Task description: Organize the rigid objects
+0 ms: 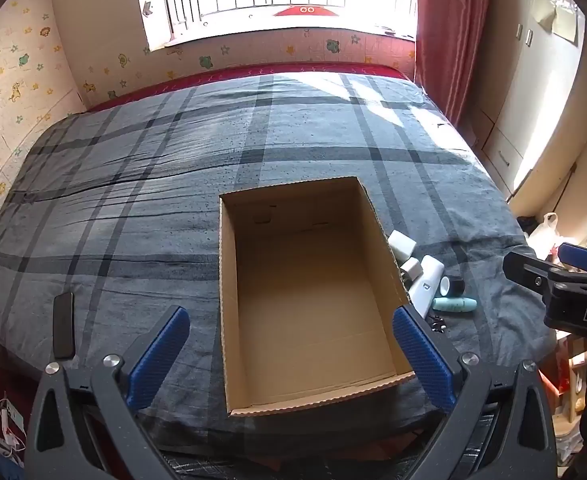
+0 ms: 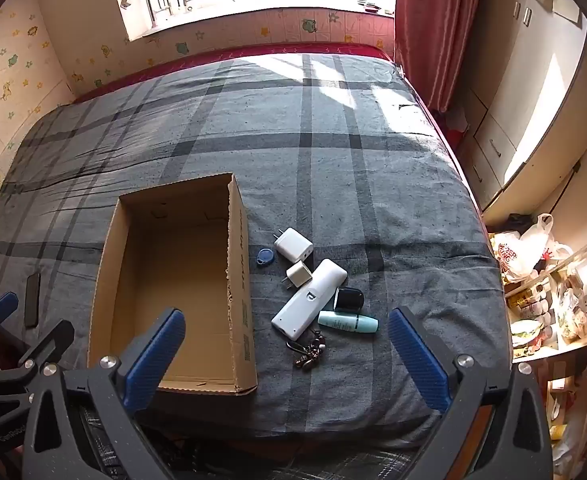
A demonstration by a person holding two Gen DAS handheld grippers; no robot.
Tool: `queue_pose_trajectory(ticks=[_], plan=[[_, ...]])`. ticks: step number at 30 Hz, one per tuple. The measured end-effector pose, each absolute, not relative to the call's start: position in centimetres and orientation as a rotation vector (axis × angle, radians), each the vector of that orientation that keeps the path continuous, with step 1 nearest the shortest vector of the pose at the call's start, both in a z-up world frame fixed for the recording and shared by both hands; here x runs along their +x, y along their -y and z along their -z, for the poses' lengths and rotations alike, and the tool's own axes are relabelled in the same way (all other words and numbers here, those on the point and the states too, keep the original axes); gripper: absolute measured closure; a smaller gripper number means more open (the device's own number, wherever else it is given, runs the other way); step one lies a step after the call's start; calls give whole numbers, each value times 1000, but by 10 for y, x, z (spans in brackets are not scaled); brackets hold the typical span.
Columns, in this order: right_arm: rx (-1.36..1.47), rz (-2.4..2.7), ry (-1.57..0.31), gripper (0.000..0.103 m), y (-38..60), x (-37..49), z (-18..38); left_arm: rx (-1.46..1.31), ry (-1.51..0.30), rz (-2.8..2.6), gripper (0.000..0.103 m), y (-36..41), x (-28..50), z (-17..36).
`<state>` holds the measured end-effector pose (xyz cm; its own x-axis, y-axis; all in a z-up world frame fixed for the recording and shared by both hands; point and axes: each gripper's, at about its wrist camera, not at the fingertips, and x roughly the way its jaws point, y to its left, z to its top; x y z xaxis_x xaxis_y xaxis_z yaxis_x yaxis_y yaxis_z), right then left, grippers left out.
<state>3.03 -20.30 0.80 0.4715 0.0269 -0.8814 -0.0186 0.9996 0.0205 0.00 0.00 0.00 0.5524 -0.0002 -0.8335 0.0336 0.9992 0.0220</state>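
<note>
An open, empty cardboard box (image 1: 229,288) lies on the grey plaid bed; it also shows in the right wrist view (image 2: 239,280). Right of it lie two white chargers (image 2: 293,245) (image 2: 298,273), a blue key tag (image 2: 263,257), a white remote (image 2: 309,298), a small black case (image 2: 349,298), a teal tube (image 2: 348,322) and a dark key bunch (image 2: 309,352). My left gripper (image 1: 291,354) is open above the box's near end. My right gripper (image 2: 287,356) is open above the near side of the pile. Both are empty.
A black phone (image 1: 63,325) lies on the bed at the near left. A wardrobe (image 2: 505,120) and cluttered shelves with bags (image 2: 541,280) stand right of the bed. A red curtain (image 2: 425,20) and window lie beyond. Cables (image 1: 5,428) lie at the lower left.
</note>
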Motion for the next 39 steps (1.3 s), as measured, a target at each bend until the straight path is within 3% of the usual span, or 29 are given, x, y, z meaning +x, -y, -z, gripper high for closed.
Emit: queue_pose_trajectory(ticks=[39], plan=[[1,-40,-1050,0,198,26,-19,32,-974,17,0,1,-1,-5]])
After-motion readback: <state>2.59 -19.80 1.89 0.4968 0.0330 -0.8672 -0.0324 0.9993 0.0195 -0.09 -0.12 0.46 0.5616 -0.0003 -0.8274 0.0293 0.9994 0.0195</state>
